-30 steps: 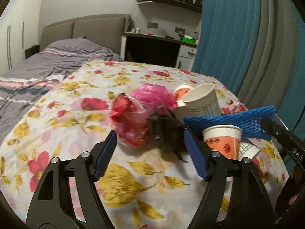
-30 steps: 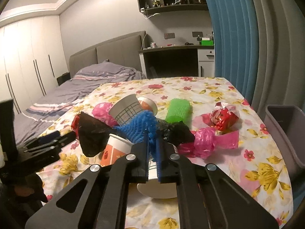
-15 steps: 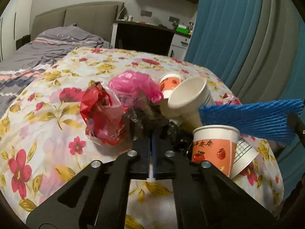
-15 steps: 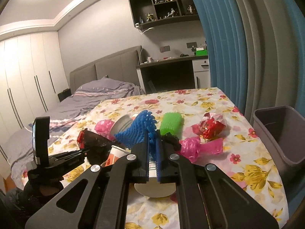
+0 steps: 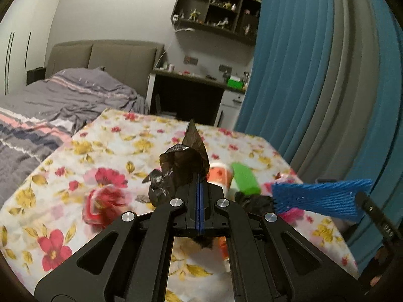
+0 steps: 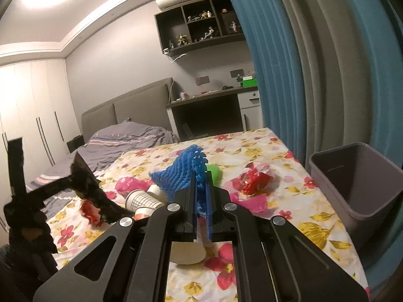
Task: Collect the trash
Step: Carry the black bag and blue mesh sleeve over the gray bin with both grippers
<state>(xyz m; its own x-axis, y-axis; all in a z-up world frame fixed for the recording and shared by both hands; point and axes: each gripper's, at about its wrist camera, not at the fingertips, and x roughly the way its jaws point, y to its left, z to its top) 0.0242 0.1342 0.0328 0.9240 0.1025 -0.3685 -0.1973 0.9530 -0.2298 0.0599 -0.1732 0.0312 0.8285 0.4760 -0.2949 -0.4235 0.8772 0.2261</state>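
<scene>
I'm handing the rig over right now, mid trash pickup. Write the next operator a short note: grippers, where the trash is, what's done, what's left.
Left gripper: jaws shut on the black plastic bag, lifted off the table.
Right gripper: jaws shut on the blue foam net, also in the air.
Grey bin: at the table's right edge; nothing visible in the part of its inside that shows.
On the floral tablecloth: green foam net, red wrapper, pink bag, paper cups.
Done: two pieces gripped.
Left: drop both in the bin, then collect the rest.

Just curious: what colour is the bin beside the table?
Grey bin; clearest in the right wrist view.
</scene>
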